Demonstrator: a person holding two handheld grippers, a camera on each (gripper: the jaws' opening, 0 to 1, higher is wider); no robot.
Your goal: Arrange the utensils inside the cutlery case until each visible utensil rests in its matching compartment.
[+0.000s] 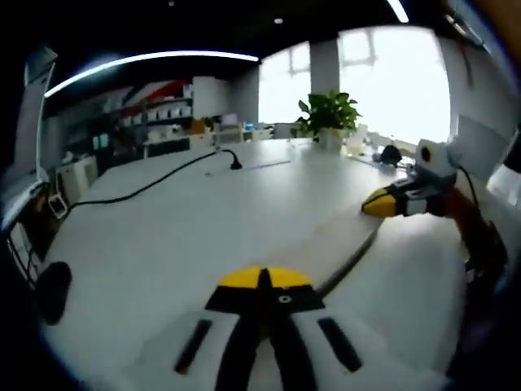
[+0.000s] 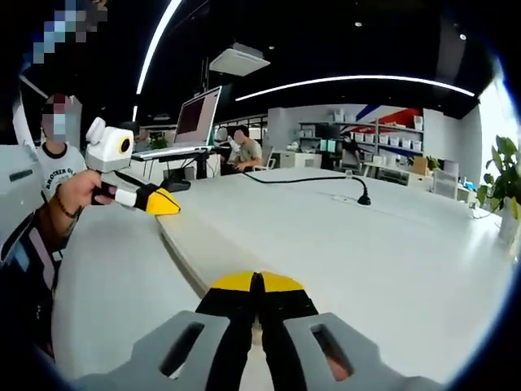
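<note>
Left gripper point(image 1: 264, 278): the yellow-tipped jaws are pressed together with nothing between them, held low over the white table point(image 1: 187, 236). In the right gripper view this same tool point(image 2: 163, 202) appears at the left, gripped by a person's hand point(image 2: 81, 191), its tips also together and empty.

Right gripper point(image 2: 257, 282): jaws clenched tip to tip, grasping nothing, above the same table point(image 2: 383, 252). In the left gripper view it enters from the right point(image 1: 376, 204), tips together.

The two tools are well apart, both pointing over the table surface.

A lighter board point(image 1: 326, 244) lies flat on the table just ahead of the left gripper, running toward the right gripper. The right gripper view shows it as a pale strip point(image 2: 199, 244) between the two tools.

A black cable point(image 1: 146, 186) crosses the far part of the table and ends at a small upright fitting point(image 1: 236, 163). A potted plant point(image 1: 327, 118) stands at the far edge, near the bright windows point(image 1: 391, 77).

Where the cutlery case and utensils are, I cannot tell.

A monitor point(image 2: 198, 118) stands on a desk beyond the table.
</note>
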